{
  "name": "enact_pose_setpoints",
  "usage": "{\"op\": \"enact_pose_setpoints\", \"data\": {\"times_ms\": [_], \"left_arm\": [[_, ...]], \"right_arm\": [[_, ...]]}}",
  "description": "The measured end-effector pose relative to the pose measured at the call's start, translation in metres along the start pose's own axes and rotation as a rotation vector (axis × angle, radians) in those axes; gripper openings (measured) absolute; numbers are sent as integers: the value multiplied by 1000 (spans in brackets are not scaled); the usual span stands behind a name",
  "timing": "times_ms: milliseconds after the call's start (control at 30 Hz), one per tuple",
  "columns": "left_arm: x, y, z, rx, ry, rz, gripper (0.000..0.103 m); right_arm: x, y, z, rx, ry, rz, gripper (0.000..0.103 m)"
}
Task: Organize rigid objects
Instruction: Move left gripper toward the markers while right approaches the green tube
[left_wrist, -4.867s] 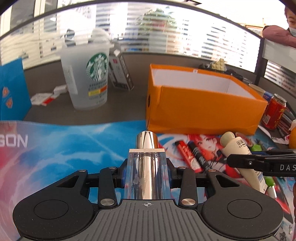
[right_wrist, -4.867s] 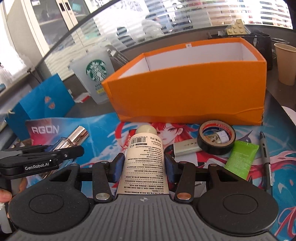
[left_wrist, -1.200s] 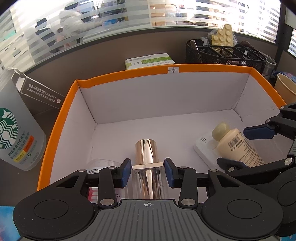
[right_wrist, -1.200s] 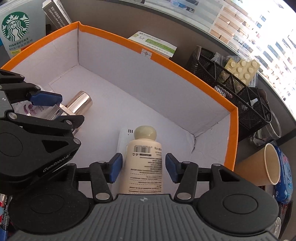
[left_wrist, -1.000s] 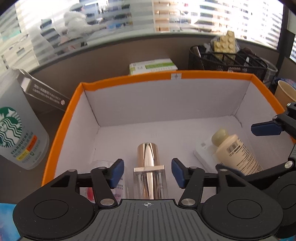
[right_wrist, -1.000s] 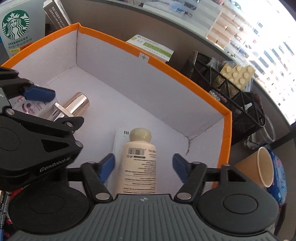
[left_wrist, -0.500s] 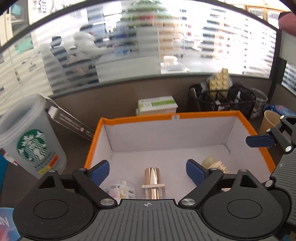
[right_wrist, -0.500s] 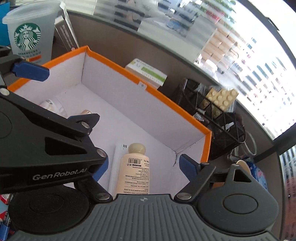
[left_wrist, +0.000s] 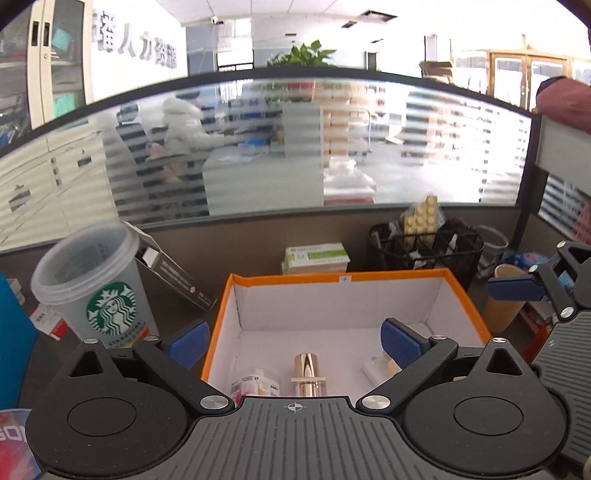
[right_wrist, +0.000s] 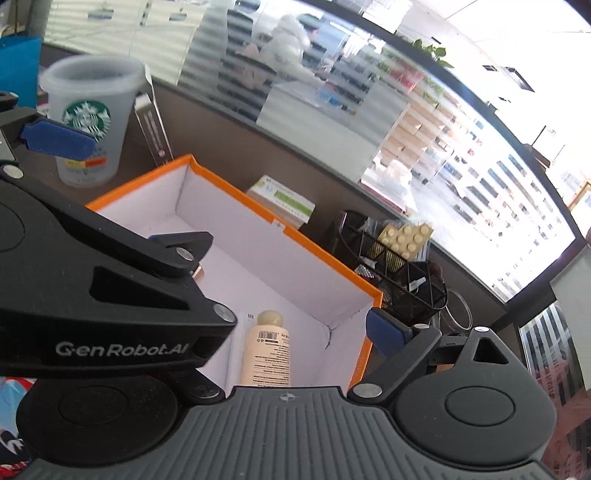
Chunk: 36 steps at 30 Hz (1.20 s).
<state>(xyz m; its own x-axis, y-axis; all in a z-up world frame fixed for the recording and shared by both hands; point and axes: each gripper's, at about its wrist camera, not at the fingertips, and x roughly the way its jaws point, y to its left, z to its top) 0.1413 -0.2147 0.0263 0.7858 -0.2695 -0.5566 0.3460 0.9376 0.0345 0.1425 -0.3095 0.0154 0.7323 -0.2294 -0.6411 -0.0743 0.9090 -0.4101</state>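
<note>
We hold both grippers above the orange box (left_wrist: 458, 295), and nothing is between either pair of jaws.

Going left to right in the left wrist view: a Starbucks cup (left_wrist: 99, 291) stands at nine o'clock of the box, outside it. Our left gripper (left_wrist: 295, 339) is spread wide; its jaws have just been opening, and they are clear of everything. Below it, on the box floor, a small round container (left_wrist: 255, 382) lies at seven o'clock, the gold bottle (left_wrist: 308, 373) lies at six o'clock with its cap pointing toward twelve, and a white flat item (left_wrist: 373, 363) lies at five o'clock. A mesh basket (left_wrist: 424, 247) stands behind the box at one o'clock.

In the right wrist view the cream tube (right_wrist: 266, 354) lies on the box floor, cap toward twelve, on or against a white flat piece. Our right gripper (right_wrist: 291, 332) is wide too, jaws just opened, holding nothing; the left gripper's body hides its left finger.

We judge this step finished: bottle and tube are both set down in the box. These views do not show the mat in front of the box, so we cannot tell what is left to gather.
</note>
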Motion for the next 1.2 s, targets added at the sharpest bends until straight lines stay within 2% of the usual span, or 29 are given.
{"op": "enact_pose_setpoints", "data": {"times_ms": [233,400,467,667,800,867,933,1200], "left_arm": [[-34,21,-12,-48,-57,-29,103],[-53,54,-41,-106,-115,15,103],[-56,64,-57,-123,-108,20,103],[-53,79,-113,-118,-54,28,103],[-44,88,-146,-140,22,18,103],[-42,93,-159,-170,51,18,103],[-41,92,-168,-177,87,0,103],[-43,54,-193,-83,147,-55,103]], "right_arm": [[-37,8,-17,-2,-92,-34,95],[-61,7,-55,33,-142,-27,96],[-68,2,-74,69,-169,-26,100],[-70,-11,-136,283,-196,25,99],[-61,-8,-178,416,-173,25,95],[-58,-6,-194,481,-179,44,81],[-56,-3,-206,539,-183,80,76],[-49,20,-224,571,-160,157,62]]}}
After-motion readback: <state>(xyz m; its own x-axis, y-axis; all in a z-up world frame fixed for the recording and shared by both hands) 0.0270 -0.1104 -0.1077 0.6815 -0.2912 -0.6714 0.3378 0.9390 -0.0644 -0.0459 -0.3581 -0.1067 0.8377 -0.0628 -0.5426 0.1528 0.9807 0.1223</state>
